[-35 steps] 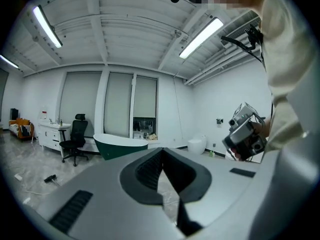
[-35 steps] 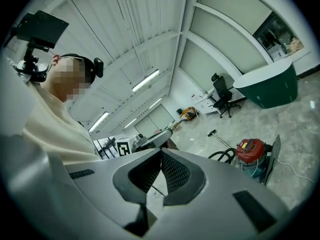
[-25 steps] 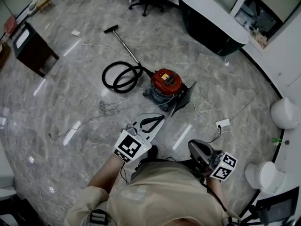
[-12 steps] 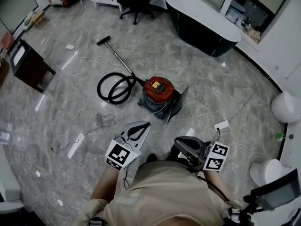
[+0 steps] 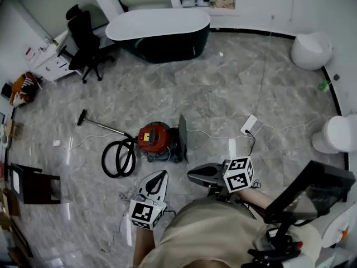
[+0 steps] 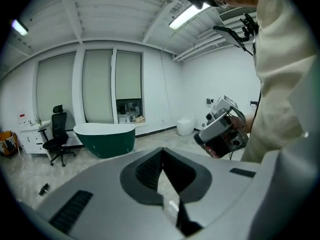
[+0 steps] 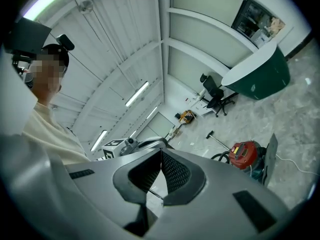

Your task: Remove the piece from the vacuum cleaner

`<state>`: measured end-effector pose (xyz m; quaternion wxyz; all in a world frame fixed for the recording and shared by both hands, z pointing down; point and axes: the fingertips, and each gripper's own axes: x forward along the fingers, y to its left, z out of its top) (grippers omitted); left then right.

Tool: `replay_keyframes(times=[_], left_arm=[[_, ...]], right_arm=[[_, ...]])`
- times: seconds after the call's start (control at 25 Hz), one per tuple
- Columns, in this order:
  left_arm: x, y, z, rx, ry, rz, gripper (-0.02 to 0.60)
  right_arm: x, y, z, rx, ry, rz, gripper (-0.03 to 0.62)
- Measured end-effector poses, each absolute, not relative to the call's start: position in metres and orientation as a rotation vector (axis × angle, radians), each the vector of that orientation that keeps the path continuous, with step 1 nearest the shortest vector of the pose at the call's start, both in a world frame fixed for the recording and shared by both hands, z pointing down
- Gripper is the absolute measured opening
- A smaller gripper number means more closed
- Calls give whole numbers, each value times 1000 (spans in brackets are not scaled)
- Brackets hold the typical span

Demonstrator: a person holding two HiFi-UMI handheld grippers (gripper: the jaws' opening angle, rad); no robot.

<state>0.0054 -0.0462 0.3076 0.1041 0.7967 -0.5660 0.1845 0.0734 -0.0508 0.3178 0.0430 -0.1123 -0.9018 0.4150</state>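
The red canister vacuum cleaner [image 5: 153,138] sits on the grey marble floor, with its black hose [image 5: 117,158] coiled to its left. A thin wand runs from it to a floor head [image 5: 82,118]. A flat black panel [image 5: 182,138] stands upright against its right side. My left gripper [image 5: 162,175] is shut and empty, held near my body below the vacuum. My right gripper [image 5: 191,176] is also shut and empty, pointing left beside it. In the right gripper view the vacuum [image 7: 245,154] lies ahead, beyond the shut right gripper [image 7: 161,153]. The left gripper [image 6: 162,154] points across the room.
A dark green bathtub [image 5: 159,35] and a black office chair [image 5: 83,35] stand at the far side. A white power strip [image 5: 248,124] and cables lie right of the vacuum. White round fixtures [image 5: 309,49] line the right wall. A dark cabinet [image 5: 30,186] is at left.
The head view has swung round, so the vacuum now shows left of centre and the bathtub at the top. Both grippers stay shut, close to my body.
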Motion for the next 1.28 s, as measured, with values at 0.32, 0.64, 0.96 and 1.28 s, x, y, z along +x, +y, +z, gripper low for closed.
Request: replay_keyframes(times=[0.32,0.64,0.96,1.28], left_arm=[[42,-98,310,2360,-1613,625,-6],[32,-131,320,2323,-1618,723,-6],[-21,-133,326,2232,-1727,779,-6],[-102,-140,343,2251,-1699,727,-6]], right_arm=[[103,-103,314,-376,-2763,1303,2],[102,-136,332,-362,-2763,1231,2],[65,-136,344,-428,-2690,1133,2],[-10,-144,345,-303,-2686,1048,2]])
